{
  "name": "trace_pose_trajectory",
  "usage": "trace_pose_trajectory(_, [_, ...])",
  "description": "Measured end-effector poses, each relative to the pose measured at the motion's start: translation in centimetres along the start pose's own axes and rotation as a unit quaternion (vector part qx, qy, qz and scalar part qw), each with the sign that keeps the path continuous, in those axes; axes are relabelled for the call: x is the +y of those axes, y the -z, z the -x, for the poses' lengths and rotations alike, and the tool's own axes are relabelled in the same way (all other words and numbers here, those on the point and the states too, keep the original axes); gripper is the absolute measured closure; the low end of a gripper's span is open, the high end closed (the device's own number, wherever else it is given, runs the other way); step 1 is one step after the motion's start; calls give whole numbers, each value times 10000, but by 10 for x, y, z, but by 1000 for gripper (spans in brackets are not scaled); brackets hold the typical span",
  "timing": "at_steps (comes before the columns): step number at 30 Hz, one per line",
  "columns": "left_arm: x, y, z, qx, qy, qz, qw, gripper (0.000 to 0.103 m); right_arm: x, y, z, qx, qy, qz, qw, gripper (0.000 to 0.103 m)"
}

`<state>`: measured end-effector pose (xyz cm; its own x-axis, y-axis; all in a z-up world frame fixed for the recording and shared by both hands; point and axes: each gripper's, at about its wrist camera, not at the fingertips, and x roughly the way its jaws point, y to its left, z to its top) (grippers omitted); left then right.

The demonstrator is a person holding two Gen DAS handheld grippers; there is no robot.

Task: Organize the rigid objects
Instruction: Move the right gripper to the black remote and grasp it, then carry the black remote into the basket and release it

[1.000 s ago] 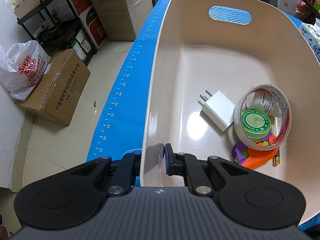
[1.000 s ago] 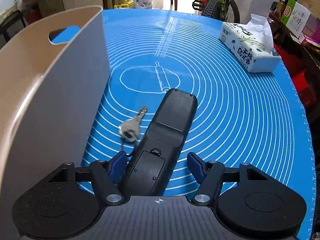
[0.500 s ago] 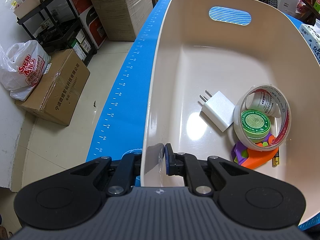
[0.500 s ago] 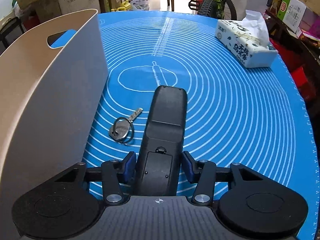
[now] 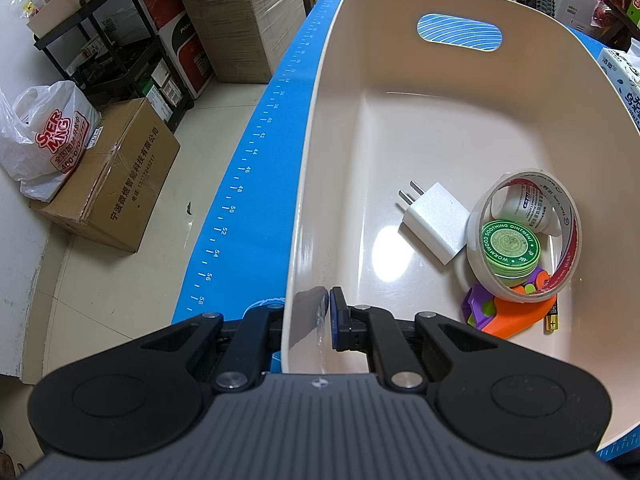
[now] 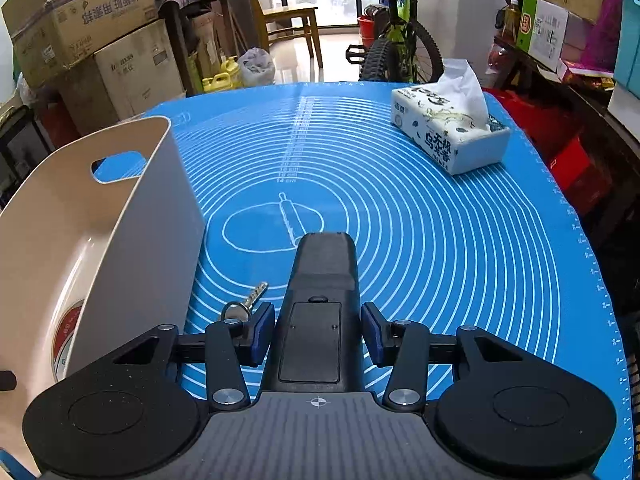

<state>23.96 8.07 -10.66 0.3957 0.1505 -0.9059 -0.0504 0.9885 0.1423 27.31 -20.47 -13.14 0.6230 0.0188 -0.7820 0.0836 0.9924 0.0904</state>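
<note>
Two hand-held grippers work over a blue mat [image 6: 460, 240] covering the tabletop. The left hand-held gripper [image 5: 306, 318] is clamped on the near wall of a cream bin [image 5: 320, 160], one finger outside and one inside. Within the bin lie a white plug adapter [image 5: 434, 222], a roll of tape [image 5: 560, 240] ringing a green ointment tin [image 5: 509, 246] and a white tube [image 5: 520, 204], an orange-and-purple toy [image 5: 508, 316] beneath them, and a battery [image 5: 551, 320] beside the toy. The right hand-held gripper [image 6: 316, 334] straddles a black remote control [image 6: 320, 292], battery cover up, with its blue pads at the remote's sides; a narrow gap shows at each side, so a firm grasp cannot be confirmed. A key on a ring [image 6: 244, 306] lies on the mat just left of the remote, between it and the bin's outer wall. A tissue pack [image 6: 448, 132] sits well apart at the far right.
</note>
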Motion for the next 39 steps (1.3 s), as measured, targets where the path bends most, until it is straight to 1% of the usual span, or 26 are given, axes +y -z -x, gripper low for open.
trace_pose_trajectory(3, [0,0,0,-1,0,-3,10000,91,4,2,-6,103,58,155,9998,51])
trace_pose_trajectory(8, [0,0,0,-1,0,-2,10000,91,5,8,-24,459,118,277,9985,51])
trace_pose_trajectory(14, [-1,0,0,0,-4,-4,10000,91,11,10,-37,530,292,596,9964,50])
trace_pose_trajectory(17, [-2,-1,0,0,-16,-26,10000,91,13,5,-41,395,326,739,9959,50])
trace_pose_trajectory(18, [-3,-1,0,-1,-18,-29,10000,91,13,3,-43,329,323,749,9961,49])
trace_pose_trajectory(19, [-3,-2,0,-1,-17,-26,10000,91,13,1,-45,294,291,748,9963,44])
trace_pose_trajectory(22, [-3,-2,0,-1,-21,-25,10000,91,9,-2,-54,262,212,711,9969,49])
trace_pose_trajectory(27, [-2,-1,2,-27,-19,-21,10000,91,-3,-3,-53,194,28,442,9988,50])
trace_pose_trajectory(32, [-2,0,2,-31,-15,-19,10000,91,-15,-8,-37,-75,64,62,9999,50])
trace_pose_trajectory(35, [-2,0,2,-29,-10,-19,10000,91,-20,-13,-21,-320,51,-114,9994,50])
trace_pose_trajectory(39, [0,0,3,-18,2,-18,10000,91,-17,-22,9,-736,-121,-174,9971,50])
